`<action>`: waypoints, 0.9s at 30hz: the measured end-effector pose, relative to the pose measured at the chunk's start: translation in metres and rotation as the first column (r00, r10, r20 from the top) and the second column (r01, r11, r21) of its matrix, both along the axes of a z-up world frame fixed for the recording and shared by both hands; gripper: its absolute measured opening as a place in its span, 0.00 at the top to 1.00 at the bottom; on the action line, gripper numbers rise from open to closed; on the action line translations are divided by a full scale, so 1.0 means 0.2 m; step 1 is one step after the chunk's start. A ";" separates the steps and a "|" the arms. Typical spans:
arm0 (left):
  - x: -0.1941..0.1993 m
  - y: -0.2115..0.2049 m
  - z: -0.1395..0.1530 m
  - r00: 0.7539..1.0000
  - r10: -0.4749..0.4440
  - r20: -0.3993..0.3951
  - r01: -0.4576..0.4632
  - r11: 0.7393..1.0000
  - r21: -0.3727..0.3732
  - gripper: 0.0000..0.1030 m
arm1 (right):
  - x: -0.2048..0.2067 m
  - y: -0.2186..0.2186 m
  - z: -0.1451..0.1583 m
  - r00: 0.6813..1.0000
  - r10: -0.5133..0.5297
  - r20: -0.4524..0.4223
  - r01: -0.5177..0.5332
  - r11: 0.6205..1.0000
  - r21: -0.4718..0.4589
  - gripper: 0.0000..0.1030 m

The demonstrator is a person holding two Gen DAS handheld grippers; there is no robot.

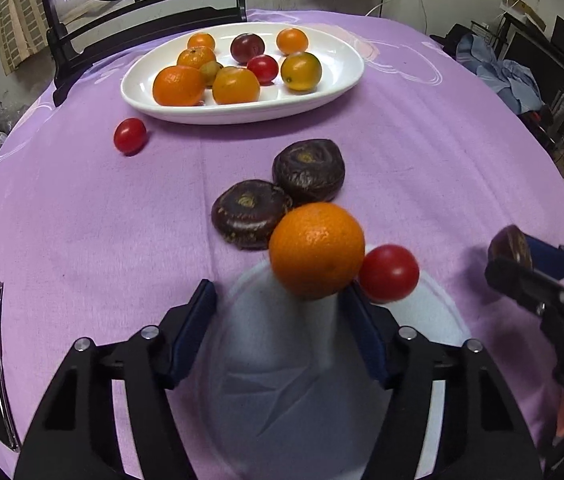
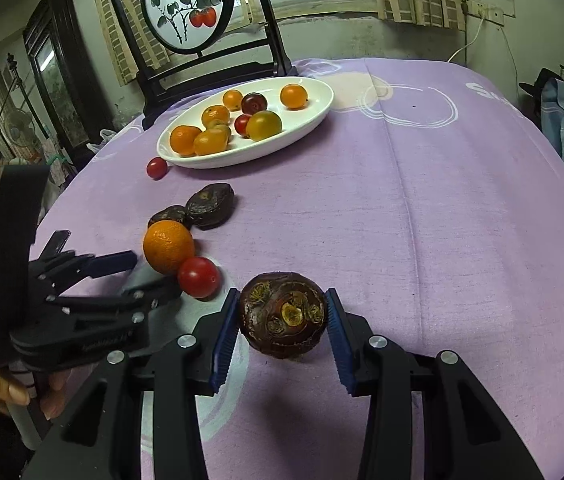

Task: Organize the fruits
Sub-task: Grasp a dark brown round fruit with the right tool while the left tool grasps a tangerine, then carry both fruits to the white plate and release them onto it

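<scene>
While the right gripper (image 2: 282,322) pinches a dark brown water chestnut (image 2: 283,315) between its blue pads, lifted clear of the purple tablecloth (image 2: 402,220) with its shadow below, the left gripper (image 1: 278,300) sits low at the orange mandarin (image 1: 317,250). Its jaws are about half open around the fruit's base; the right finger looks to touch the mandarin, the left finger (image 1: 198,300) stands apart, so no grip yet by my reading. A cherry tomato (image 1: 389,273) rests just beside the mandarin on its right, likely to get nudged if the jaws close. Two more water chestnuts (image 1: 280,196) lie touching each other just behind the mandarin. Farther back, a white oval plate (image 1: 346,76) holds mandarins, kumquat-like fruit, a dark plum and a red tomato, evidently the collecting spot. One stray cherry tomato (image 1: 130,135) lies on the cloth near the plate's front rim. Four loose pieces remain off the plate besides the held one.
</scene>
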State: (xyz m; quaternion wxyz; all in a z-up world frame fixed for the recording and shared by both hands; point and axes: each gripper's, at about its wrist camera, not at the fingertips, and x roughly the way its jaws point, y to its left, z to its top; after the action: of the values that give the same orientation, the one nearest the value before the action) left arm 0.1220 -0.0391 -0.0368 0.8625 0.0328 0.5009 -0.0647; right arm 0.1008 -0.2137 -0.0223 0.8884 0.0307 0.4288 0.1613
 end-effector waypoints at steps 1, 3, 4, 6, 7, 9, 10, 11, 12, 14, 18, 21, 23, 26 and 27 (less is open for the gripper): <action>0.01 -0.01 0.00 1.000 0.000 -0.002 0.000 1.000 -0.001 0.37 | 0.00 0.00 0.00 1.000 0.000 -0.001 0.000 1.000 0.001 0.58; 0.03 -0.03 0.00 1.000 -0.003 -0.005 0.003 1.000 -0.004 0.39 | 0.00 0.00 0.00 1.000 -0.001 -0.003 0.001 1.000 0.002 0.58; 0.04 -0.04 0.00 1.000 -0.001 -0.005 0.001 1.000 -0.002 0.39 | 0.00 0.00 0.00 1.000 -0.001 -0.004 0.001 1.000 0.002 0.58; 0.06 -0.06 0.01 1.000 0.006 -0.001 -0.006 1.000 -0.004 0.39 | 0.00 0.00 0.00 1.000 0.002 -0.006 -0.001 1.000 0.002 0.58; 0.07 -0.06 0.01 1.000 0.010 -0.001 -0.010 1.000 -0.011 0.40 | 0.01 0.00 0.00 1.000 0.002 -0.009 -0.002 1.000 0.002 0.58; 0.09 -0.06 0.02 1.000 0.021 -0.006 -0.021 1.000 -0.021 0.40 | 0.01 0.00 -0.01 1.000 0.001 -0.013 -0.001 1.000 -0.001 0.58; 0.10 -0.06 0.02 1.000 0.029 -0.008 -0.029 0.999 -0.026 0.40 | 0.01 0.00 -0.01 1.000 0.000 -0.014 0.000 1.000 -0.002 0.58; 0.10 -0.06 0.03 0.999 0.041 -0.011 -0.041 0.998 -0.037 0.40 | 0.01 0.00 -0.01 1.000 0.000 -0.016 0.000 1.000 -0.004 0.58; 0.11 -0.05 0.02 0.999 0.049 -0.009 -0.050 0.998 -0.043 0.40 | 0.01 0.00 -0.02 1.000 0.000 -0.017 0.000 1.000 -0.004 0.58; 0.12 -0.04 0.02 0.998 0.063 -0.006 -0.063 0.996 -0.064 0.58 | 0.01 0.00 -0.02 1.000 0.002 -0.017 -0.002 1.000 -0.006 0.58; 0.10 -0.06 0.03 0.999 0.032 0.011 -0.031 0.999 -0.044 0.60 | 0.01 0.00 -0.02 1.000 0.002 -0.015 -0.002 1.000 -0.005 0.58; 0.04 -0.05 0.03 1.000 0.015 0.007 -0.015 0.999 -0.036 0.60 | 0.01 0.00 -0.01 1.000 0.001 -0.011 -0.001 1.000 0.000 0.58; 0.00 -0.01 0.04 1.000 0.021 0.000 -0.021 0.999 -0.045 0.60 | 0.01 0.00 -0.01 1.000 0.002 -0.011 -0.002 1.000 -0.004 0.58; -0.06 0.04 0.05 1.000 0.022 0.004 -0.021 0.998 -0.055 0.60 | 0.00 0.01 -0.02 1.000 0.010 -0.010 -0.011 1.000 -0.008 0.58; -0.07 0.05 0.06 1.000 0.024 0.007 -0.023 0.998 -0.058 0.60 | 0.00 0.02 -0.02 1.000 0.015 -0.009 -0.015 1.000 -0.010 0.58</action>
State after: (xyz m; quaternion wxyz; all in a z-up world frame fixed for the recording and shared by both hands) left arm 0.1071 -0.0284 -0.0252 0.8658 0.0022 0.4956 -0.0689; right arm 0.1016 -0.2103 -0.0261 0.8855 0.0237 0.4336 0.1655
